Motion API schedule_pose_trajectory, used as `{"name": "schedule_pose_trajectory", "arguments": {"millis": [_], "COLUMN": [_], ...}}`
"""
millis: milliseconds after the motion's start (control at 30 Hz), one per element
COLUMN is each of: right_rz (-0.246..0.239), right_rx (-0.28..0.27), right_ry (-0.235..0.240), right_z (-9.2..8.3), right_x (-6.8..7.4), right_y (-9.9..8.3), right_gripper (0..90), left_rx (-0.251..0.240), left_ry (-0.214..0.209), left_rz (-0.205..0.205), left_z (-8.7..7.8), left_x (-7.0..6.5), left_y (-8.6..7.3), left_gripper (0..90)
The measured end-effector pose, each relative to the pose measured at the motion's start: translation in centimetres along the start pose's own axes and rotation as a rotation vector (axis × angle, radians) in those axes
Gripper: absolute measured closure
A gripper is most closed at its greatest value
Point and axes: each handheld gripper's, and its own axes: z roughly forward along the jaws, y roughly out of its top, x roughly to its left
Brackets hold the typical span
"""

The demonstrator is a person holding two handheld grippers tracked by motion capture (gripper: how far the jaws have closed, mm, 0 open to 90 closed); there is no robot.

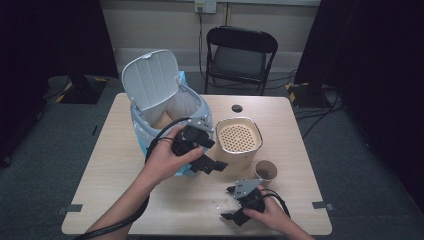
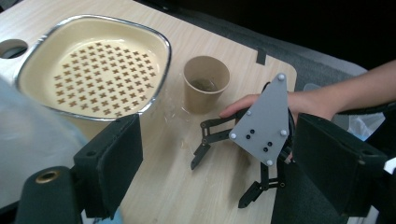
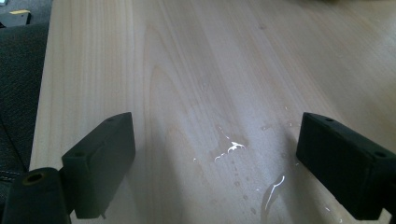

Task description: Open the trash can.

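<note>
- Holding the left gripper (image 1: 209,159) in the left hand (image 1: 167,155), just in front of the white bin (image 1: 150,82) with its lid raised and a pale blue liner bag (image 1: 142,135) inside.
- Jaws of the left gripper standing wide apart, nothing between the pads (image 2: 116,158); released, empty.
- Pointing toward the right part of the wooden table (image 1: 110,165), as seen in the left gripper view.
- Standing near the left gripper, on the table: a cream square strainer bowl (image 1: 239,136) with cross-shaped holes and a shiny rim, close beside the bin.
- Sitting just right of the strainer bowl in the left gripper view: a brown paper cup (image 2: 206,83), upright, with some dark remains at the bottom; apart from both grippers.
- Resting low on the table near the front edge: the right gripper (image 1: 231,202), held by the right hand (image 1: 272,215), with its grey three-cornered plate (image 2: 264,123) on top.
- Jaws of the right gripper also spread open, bare wood between the pads (image 3: 100,161); released, holding nothing.
- Lying on the table between and ahead of the right gripper's jaws: small wet spots (image 3: 231,149), shining in the light.
- Placed behind the table: a black folding chair (image 1: 240,55), well apart from everything else.
</note>
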Motion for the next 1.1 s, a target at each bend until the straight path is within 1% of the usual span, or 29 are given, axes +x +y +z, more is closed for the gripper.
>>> {"name": "schedule_pose_trajectory", "arguments": {"millis": [67, 133, 167, 233, 267, 300, 367, 400, 533, 633, 667, 700, 800, 833, 867, 900, 933, 967, 1000, 1100], "right_rz": [-0.005, -0.005, -0.005, -0.005, -0.005, -0.008, -0.008, -0.007, -0.007, -0.010, -0.017, -0.014, -0.017, -0.011, -0.010, -0.007, -0.005, -0.001, 0.000, -0.005], "right_rx": [0.000, 0.000, 0.001, 0.000, 0.001, -0.002, -0.001, -0.003, -0.003, -0.003, -0.004, -0.003, -0.003, -0.003, -0.004, -0.003, -0.005, -0.007, -0.012, -0.007], "right_ry": [0.007, 0.007, 0.007, 0.007, 0.007, 0.004, 0.002, 0.000, 0.001, 0.008, 0.006, 0.014, 0.015, 0.019, 0.021, 0.021, 0.024, 0.027, 0.027, 0.029], "right_z": [0.0, 0.0, 0.0, 0.0, 0.0, 0.0, 0.0, 0.0, 0.0, -0.1, -0.1, -0.1, -0.2, -0.2, -0.2, -0.3, -0.3, -0.3, -0.4, -0.6], "right_x": [-0.1, -0.1, -0.1, -0.1, -0.1, -0.1, -0.1, -0.1, -0.1, -0.1, -0.2, -0.1, -0.2, -0.2, -0.2, -0.2, -0.2, -0.2, -0.2, -0.2], "right_y": [0.0, 0.0, 0.0, 0.0, 0.0, 0.0, 0.0, 0.0, 0.0, -0.1, -0.1, -0.1, -0.2, -0.2, -0.2, -0.2, -0.2, -0.3, -0.3, -0.4], "right_gripper": [10.7, 10.7, 10.7, 10.7, 10.7, 10.7, 10.7, 10.7, 10.7, 10.7, 10.7, 10.7, 10.8, 10.9, 10.9, 11.1, 11.1, 11.3, 12.3, 13.3], "left_rx": [0.004, 0.006, 0.015, 0.010, 0.017, 0.009, 0.023, 0.014, 0.031, 0.038, 0.039, 0.044, 0.037, 0.034, 0.031, 0.039, 0.031, 0.040, 0.030, 0.037], "left_ry": [-0.014, -0.020, -0.020, -0.026, -0.024, -0.027, -0.028, -0.033, -0.048, -0.051, -0.052, -0.053, -0.058, -0.057, -0.059, -0.060, -0.059, -0.063, -0.061, -0.067], "left_rz": [0.016, 0.020, 0.020, 0.024, 0.023, 0.024, 0.030, 0.029, 0.026, 0.026, 0.017, 0.021, 0.030, 0.032, 0.041, 0.051, 0.049, 0.059, 0.053, 0.056], "left_z": [0.5, 1.0, 1.2, 1.7, 1.8, 2.1, 2.4, 2.7, 3.4, 4.0, 4.1, 4.3, 4.6, 4.7, 4.9, 4.9, 5.1, 5.2, 5.4, 5.7], "left_x": [-0.2, -0.4, -0.4, -0.4, -0.4, -0.4, -0.4, -0.4, -0.4, -0.3, -0.4, -0.4, -0.4, -0.5, -0.5, -0.5, -0.6, -0.6, -0.8, -0.9], "left_y": [0.0, -0.1, -0.2, -0.4, -0.5, -0.7, -1.0, -1.2, -2.1, -2.8, -3.0, -3.2, -3.8, -4.0, -4.2, -4.4, -4.6, -4.8, -4.9, -5.4], "left_gripper": [15.9, 15.8, 15.9, 15.9, 15.8, 15.9, 15.9, 15.8, 15.9, 15.9, 15.9, 15.9, 15.9, 15.9, 15.9, 15.9, 15.9, 15.9, 15.9, 15.9]}}
